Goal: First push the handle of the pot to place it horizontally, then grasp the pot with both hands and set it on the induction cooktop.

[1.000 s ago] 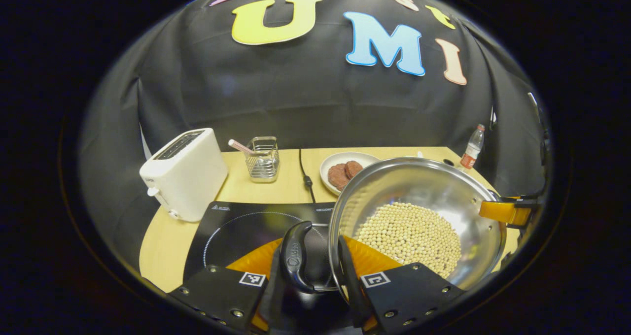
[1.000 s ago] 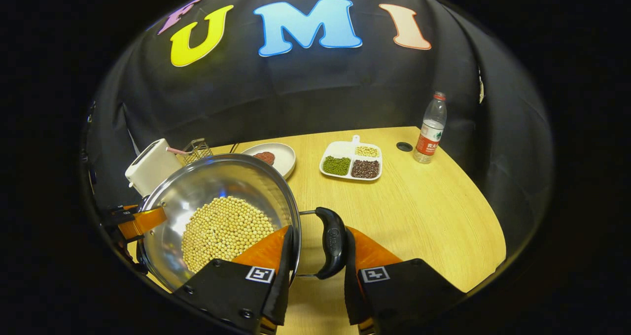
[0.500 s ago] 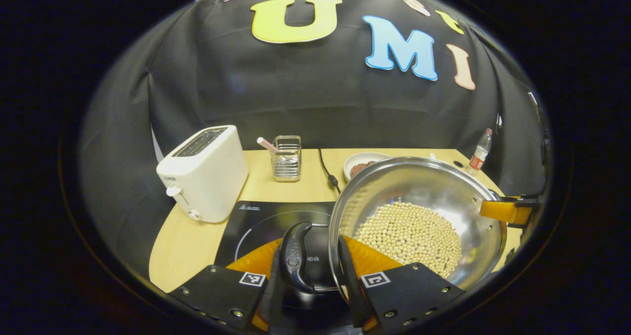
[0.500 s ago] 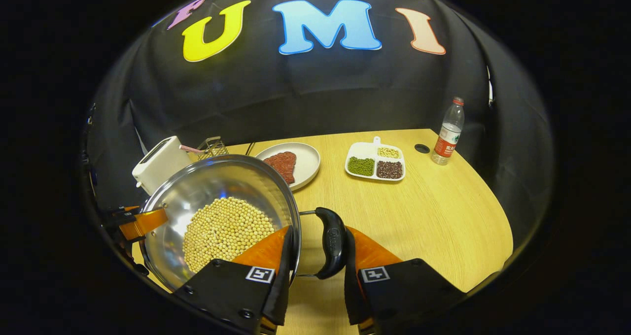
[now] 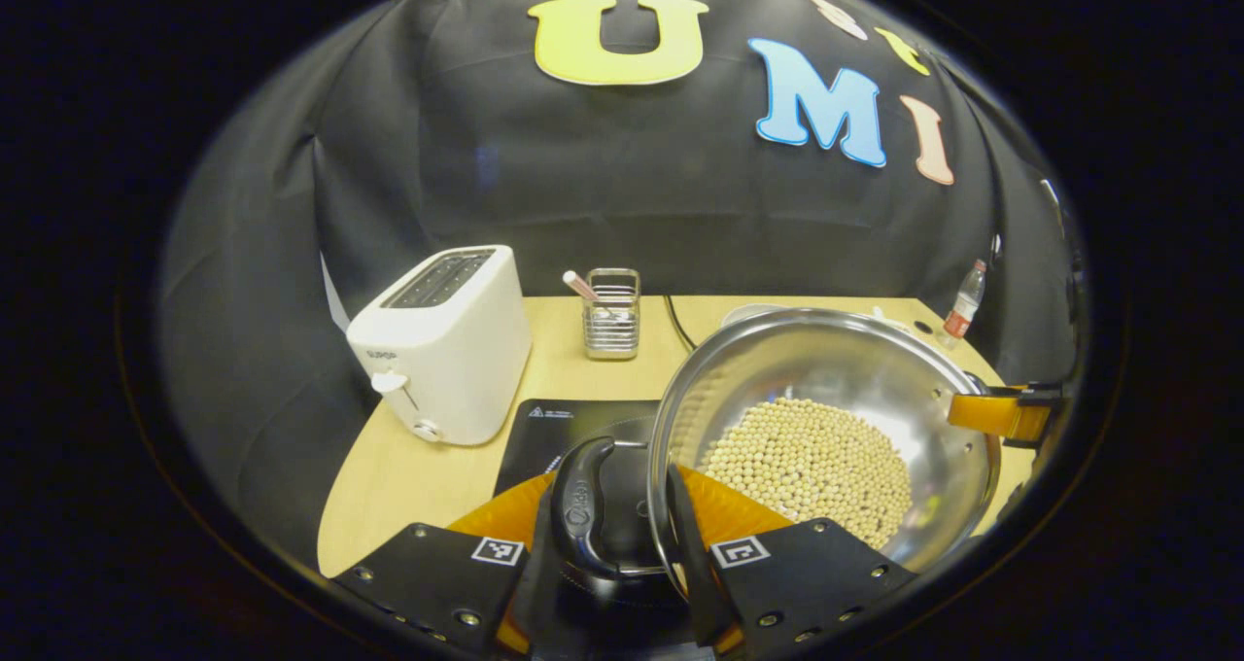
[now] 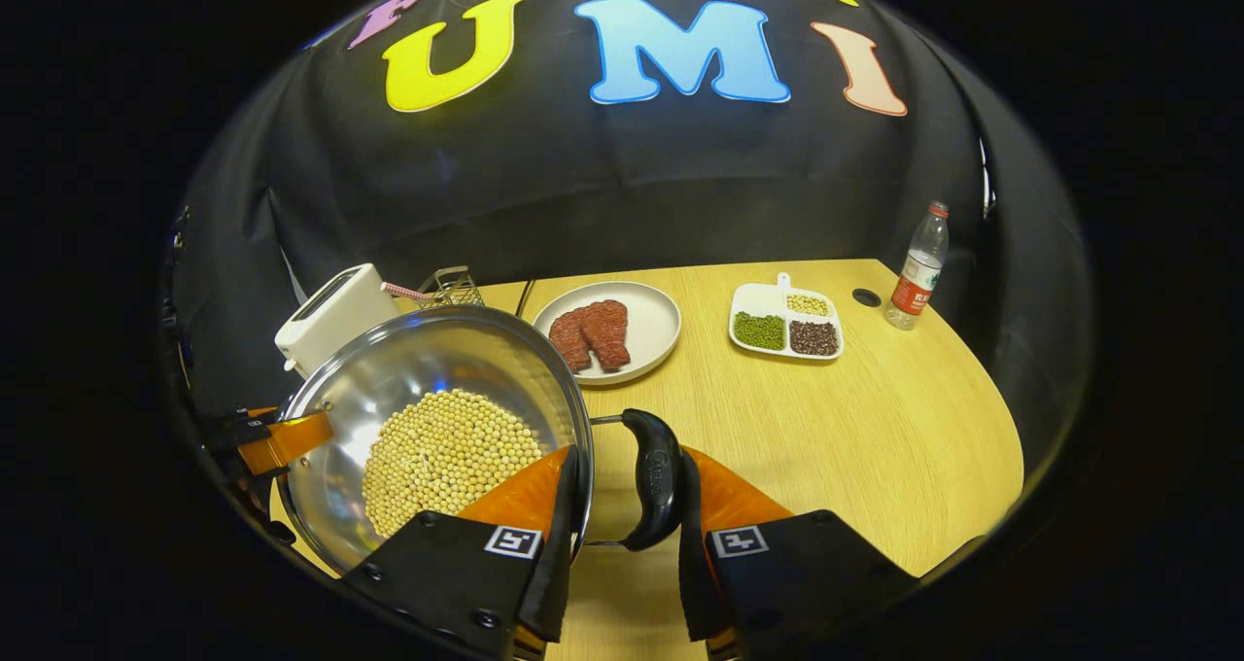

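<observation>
**Pot carried over the cooktop, both handles held**

Above the bench, the pot is held between the two tools, its bowl part-filled with pale beans. The left gripper has its jaws pinching the pot's black left handle together with the rim beside it. The right gripper is set the same way on the right handle. In the left gripper view, the induction cooktop lies partly beneath the pot's near edge.

Judged step: the pot is to be set down on the cooktop. Both handles should be kept level so the beans are not tipped out, and the two tools lowered together. The base should be centred on the glass before the jaws are eased.

Surroundings noted:
- a white toaster just left of the cooktop
- a wire holder behind it
- a plate with two meat patties
- a divided dish of beans
- a water bottle at the far right edge
</observation>
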Motion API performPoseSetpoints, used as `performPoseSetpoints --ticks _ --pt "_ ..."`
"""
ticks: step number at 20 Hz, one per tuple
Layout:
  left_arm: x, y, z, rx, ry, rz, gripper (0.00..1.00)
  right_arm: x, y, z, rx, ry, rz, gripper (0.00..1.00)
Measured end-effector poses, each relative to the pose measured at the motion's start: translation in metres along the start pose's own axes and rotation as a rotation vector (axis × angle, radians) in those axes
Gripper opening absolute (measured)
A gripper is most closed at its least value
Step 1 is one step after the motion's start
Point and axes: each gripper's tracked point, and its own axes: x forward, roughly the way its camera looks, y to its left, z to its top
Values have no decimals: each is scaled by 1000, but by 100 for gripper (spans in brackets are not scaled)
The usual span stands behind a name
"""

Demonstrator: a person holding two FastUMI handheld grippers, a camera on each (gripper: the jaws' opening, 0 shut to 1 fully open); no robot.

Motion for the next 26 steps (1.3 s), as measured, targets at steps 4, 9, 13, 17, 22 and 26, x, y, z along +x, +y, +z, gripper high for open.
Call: performPoseSetpoints --ticks 4,9,13,17,22,26 --pt "3 19 -4 -7 6 7 55 5 18 -2 -5 9 11 46" --pt "7 41 -12 -8 14 17 58 14 37 -5 -8 23 30 49" --pt "14 57 -20 -20 25 19 55 18 51 -6 -19 25 49 46" --pt "22 67 -29 -35 42 24 55 24 63 -11 -24 40 62 49" --pt "29 80 -39 -41 56 32 55 31 73 -19 -31 62 70 46" --pt "30 84 -36 -17 45 35 54 36 76 -20 -15 72 69 46"
